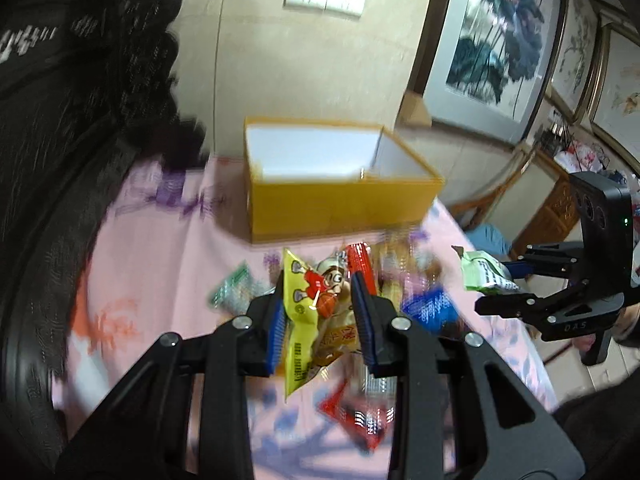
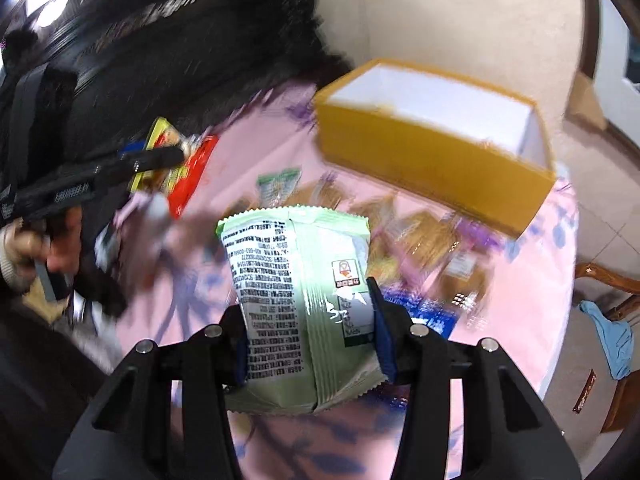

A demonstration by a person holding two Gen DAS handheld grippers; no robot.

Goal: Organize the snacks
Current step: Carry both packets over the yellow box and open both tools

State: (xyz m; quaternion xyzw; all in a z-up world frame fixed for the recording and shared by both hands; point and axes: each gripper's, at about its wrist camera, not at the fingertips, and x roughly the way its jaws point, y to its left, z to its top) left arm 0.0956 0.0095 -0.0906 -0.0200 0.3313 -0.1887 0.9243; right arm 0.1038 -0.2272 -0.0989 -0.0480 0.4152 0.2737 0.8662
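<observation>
pink floral tablecloth (image 1: 160, 280) on a round table, beige wall and framed paintings (image 1: 496, 32) behind, open yellow cardboard box (image 1: 340, 200) with white lining near the far edge. left gripper (image 1: 320, 312) clamped on crinkly yellow snack packet (image 1: 300, 304), lifted over loose wrappers. right gripper (image 2: 308, 332) clamped on puffy pale green packet (image 2: 296, 280), also raised.

Yellow box (image 1: 340, 204) (white inside), pink floral tablecloth (image 1: 160, 264), pale green packet (image 2: 300, 304), yellow cartoon packet (image 1: 308, 312).
</observation>
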